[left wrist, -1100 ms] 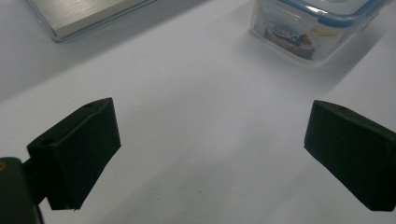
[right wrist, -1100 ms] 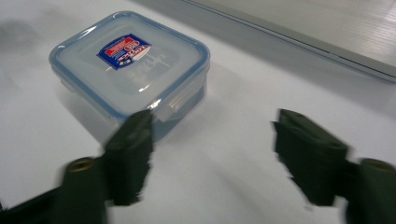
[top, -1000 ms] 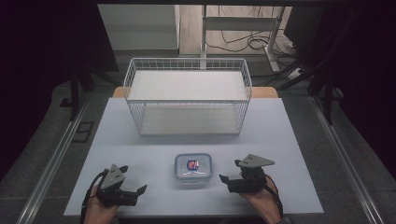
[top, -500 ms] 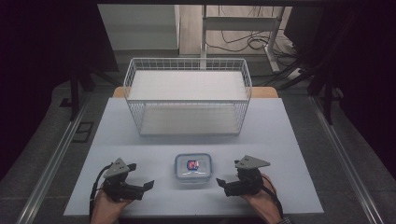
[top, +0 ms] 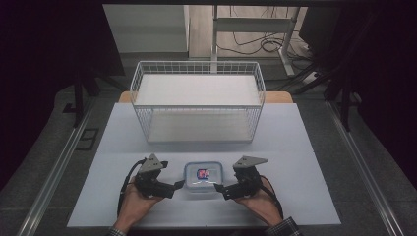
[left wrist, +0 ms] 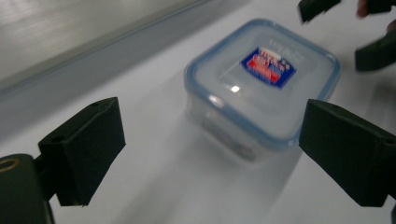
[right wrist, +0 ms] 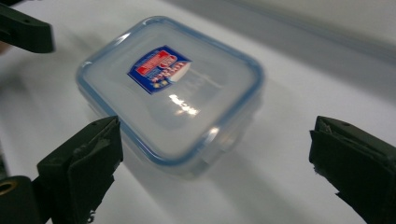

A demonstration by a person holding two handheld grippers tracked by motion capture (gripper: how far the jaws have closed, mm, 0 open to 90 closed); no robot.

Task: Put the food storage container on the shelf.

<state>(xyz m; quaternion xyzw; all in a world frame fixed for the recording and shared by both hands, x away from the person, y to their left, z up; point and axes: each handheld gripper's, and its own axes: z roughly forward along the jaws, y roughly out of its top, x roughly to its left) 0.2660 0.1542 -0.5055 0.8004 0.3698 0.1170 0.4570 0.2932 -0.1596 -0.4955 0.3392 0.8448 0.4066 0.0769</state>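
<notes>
On the pale table (top: 295,147), the left gripper (top: 176,187) sits at the near edge in the person's left hand (top: 135,199), its jaws spread wide and pointing right toward a small clear plastic container (top: 203,177); it holds nothing. In the left gripper view the container (left wrist: 261,88) stands ahead of the two black jaws, which are apart from it and do not touch its sides. The container is square with rounded corners, closed by a clear lid with a blue rim, and carries a red-and-blue label (right wrist: 159,69) on the lid; what is inside cannot be told through the blurred walls. It rests flat on the table between the two grippers, near the front edge. Behind it, well apart toward the far side, stands a white wire basket (top: 142,96), upright, with only a flat white floor visible within. To the right of the container, the right gripper (top: 222,189) lies in the right hand (top: 258,196), pointing left at the container, with its jaws likewise wide apart and gripping nothing; in the right gripper view the container sits just ahead of them, untouched.
</notes>
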